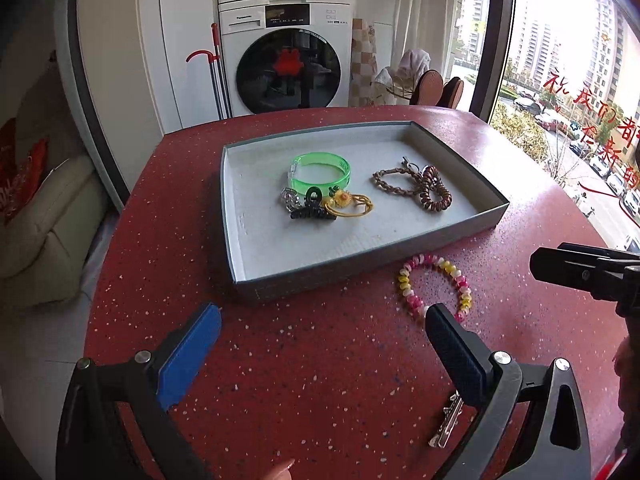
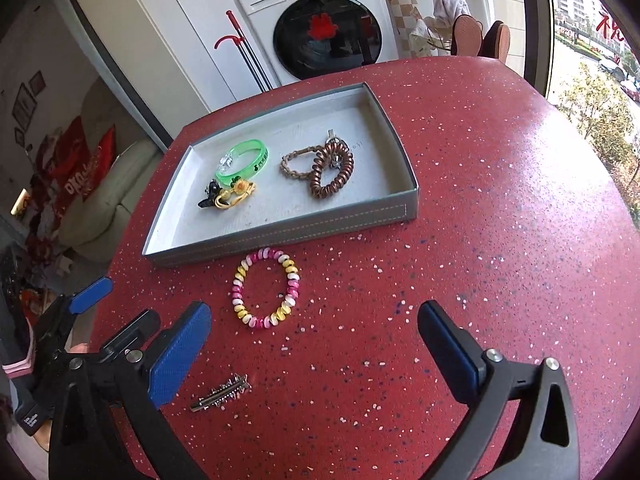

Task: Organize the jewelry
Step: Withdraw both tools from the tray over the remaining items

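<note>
Tray (image 2: pixel 280 220) holds five pieces; pink-yellow coil bracelet (image 2: pixel 266 287) and hair clip (image 2: pixel 220 393) lie outside. Both grippers, left gripper (image 1: pixel 320 344) and right gripper (image 2: pixel 314 344), gape wide, empty. Next, likely: close on the bracelet.

On your table (image 2: pixel 500 200) the tray (image 2: pixel 280 236) sits toward the far side. Inside it, the bangle (image 2: pixel 244 162), claw clip (image 2: pixel 210 198) and flower hair tie (image 2: pixel 238 192) lie left, the braided bracelet (image 2: pixel 294 166) and spiral hair tie (image 2: pixel 332 178) right. Just before the tray lies a coil bracelet (image 2: pixel 266 286), and nearer you, left of it, a barrette (image 2: pixel 220 394).
</note>
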Tool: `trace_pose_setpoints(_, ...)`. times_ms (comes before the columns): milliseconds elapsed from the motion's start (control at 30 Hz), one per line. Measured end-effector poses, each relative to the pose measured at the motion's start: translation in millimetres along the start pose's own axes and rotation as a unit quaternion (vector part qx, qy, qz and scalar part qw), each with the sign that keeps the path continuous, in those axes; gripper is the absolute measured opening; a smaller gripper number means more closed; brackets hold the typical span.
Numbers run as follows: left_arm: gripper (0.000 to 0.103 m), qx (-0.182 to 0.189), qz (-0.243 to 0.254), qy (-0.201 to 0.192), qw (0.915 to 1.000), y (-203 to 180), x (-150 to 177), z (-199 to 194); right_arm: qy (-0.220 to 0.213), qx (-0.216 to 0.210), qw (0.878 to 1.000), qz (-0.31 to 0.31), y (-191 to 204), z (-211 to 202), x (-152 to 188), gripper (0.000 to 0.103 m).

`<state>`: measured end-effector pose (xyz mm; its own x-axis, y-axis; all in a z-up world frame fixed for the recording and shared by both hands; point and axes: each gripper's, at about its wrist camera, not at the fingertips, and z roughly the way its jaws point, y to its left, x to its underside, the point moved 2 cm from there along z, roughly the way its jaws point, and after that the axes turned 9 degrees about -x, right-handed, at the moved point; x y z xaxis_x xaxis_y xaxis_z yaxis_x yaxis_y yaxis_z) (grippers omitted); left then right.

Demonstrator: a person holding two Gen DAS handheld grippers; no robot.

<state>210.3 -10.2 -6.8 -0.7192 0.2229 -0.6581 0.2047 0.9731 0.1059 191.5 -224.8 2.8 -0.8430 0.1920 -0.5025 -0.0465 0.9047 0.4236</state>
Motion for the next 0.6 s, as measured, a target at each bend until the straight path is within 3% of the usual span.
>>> trace_pose_setpoints(333,0.103,0.008,0.046,0.003,0.9989,-29,44,-21,0.027,0.013,1.000,0.001,-6,4,28,0.103)
trace_pose_setpoints(600,0.103,0.027,0.062,0.021,0.9975,-45,54,-21,0.028,0.016,0.999,0.000,-9,4,24,0.103)
